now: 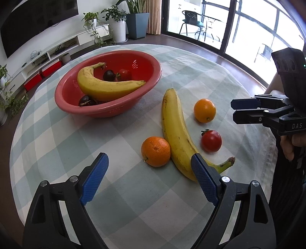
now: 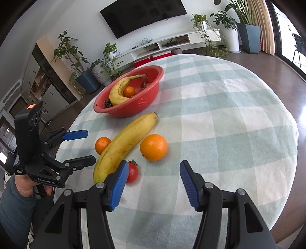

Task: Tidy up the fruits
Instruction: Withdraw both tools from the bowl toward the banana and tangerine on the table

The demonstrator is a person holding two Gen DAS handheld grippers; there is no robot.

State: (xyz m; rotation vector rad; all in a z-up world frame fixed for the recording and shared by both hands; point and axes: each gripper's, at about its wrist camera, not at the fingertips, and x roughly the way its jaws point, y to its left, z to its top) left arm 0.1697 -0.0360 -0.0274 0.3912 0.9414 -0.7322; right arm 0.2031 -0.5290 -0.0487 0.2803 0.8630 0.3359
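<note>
A red bowl holds a banana, dark plums and a tomato; the right wrist view shows an orange in it. On the checked cloth lie a banana, two oranges and a tomato. My left gripper is open, near the closer orange. My right gripper is open and empty, just short of the tomato and orange.
The round table has a green-and-white checked cloth. Its edge runs close behind the loose fruit on my side. A TV, a low cabinet and potted plants stand beyond the table.
</note>
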